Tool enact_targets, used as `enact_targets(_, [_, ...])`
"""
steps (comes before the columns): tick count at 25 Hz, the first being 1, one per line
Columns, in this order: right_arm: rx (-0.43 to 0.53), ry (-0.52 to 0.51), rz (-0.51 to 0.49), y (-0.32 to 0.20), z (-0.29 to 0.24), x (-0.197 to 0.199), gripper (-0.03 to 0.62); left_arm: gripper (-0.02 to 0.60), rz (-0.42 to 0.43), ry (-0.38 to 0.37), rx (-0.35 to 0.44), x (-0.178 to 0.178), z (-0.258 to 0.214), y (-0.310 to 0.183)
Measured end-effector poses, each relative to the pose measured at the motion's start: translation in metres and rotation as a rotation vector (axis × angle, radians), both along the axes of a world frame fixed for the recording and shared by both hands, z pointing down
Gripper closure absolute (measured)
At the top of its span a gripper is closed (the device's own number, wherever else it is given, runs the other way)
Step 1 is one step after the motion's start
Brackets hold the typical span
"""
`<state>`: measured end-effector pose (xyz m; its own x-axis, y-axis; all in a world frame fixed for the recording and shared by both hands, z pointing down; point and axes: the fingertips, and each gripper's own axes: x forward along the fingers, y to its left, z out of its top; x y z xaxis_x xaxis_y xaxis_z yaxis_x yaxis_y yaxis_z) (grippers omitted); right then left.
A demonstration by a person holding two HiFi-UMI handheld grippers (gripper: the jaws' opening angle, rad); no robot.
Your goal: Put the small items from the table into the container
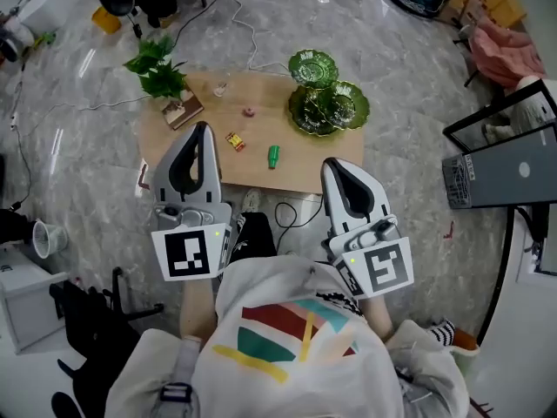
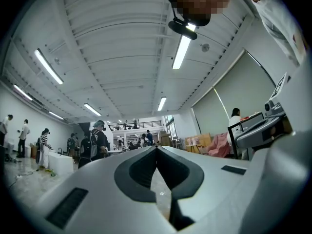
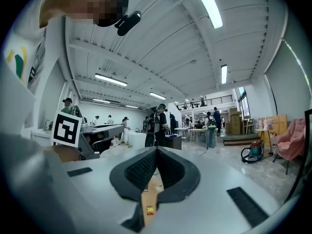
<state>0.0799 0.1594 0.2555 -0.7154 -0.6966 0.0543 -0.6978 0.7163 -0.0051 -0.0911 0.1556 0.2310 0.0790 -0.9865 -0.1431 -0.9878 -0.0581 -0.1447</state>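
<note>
I am looking steeply down over a grey marble floor [image 1: 87, 172], and a low wooden surface [image 1: 300, 168] is sitting on it just ahead of me. I am holding both tools out level in front of my chest, near the surface's close edge. The left tongs [image 1: 203, 127] are reaching over the near left part of the wood, and their own view is showing the two jaws pressed together at the tips with nothing between them. The right tongs [image 1: 331, 162] are hanging at the near right corner, also closed tight and carrying nothing.

The green glass dishes [image 1: 329, 103] are lying clustered at the far right corner of the surface, three of them overlapping, and I am seeing nothing inside them. A leafy plant [image 1: 157, 66] is standing at the far left corner, with a small booklet [image 1: 183, 110] lying just beside it and a clear glass [image 1: 219, 87] sitting near the far edge.

The small items are lying loose on the wood between the tongs and the dishes. A yellow and red packet [image 1: 234, 141] is resting near the middle, a green piece [image 1: 273, 156] is sitting just to its right, nearer the front edge, and a tiny pink piece [image 1: 249, 110] is lying farther back.
</note>
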Motion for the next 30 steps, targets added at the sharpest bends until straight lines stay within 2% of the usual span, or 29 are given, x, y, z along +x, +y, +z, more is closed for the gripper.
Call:
enact_targets(9, [-0.034,0.043,0.022,-0.120,-0.001,-0.121,0.580,0.574,0.029,0.022,0.022,-0.115,-0.011,-0.114])
enact_targets(13, [-0.038,0.032,0.039,-0.151,-0.004,-0.150,0.580,0.574,0.033,0.057,0.020,-0.149,-0.009,-0.151])
enact_targets(17, [-0.063,0.041,0.062,-0.171,0.004,-0.152,0.580,0.574,0.055,0.091,-0.047,-0.156,0.007,-0.178])
enact_targets(21, [-0.127,0.026,0.059,-0.186,0.021,-0.144,0.580,0.574,0.046,0.094,-0.065,-0.150,0.012,-0.189])
enact_targets(27, [-0.163,0.014,-0.029,-0.205,0.029,-0.140,0.580,0.574,-0.005,0.056,-0.028,-0.134,0.001,-0.193])
enact_targets(30, [-0.154,-0.026,-0.089,-0.216,0.015,-0.145,0.580,0.574,-0.059,0.105,-0.039,-0.131,0.009,-0.191])
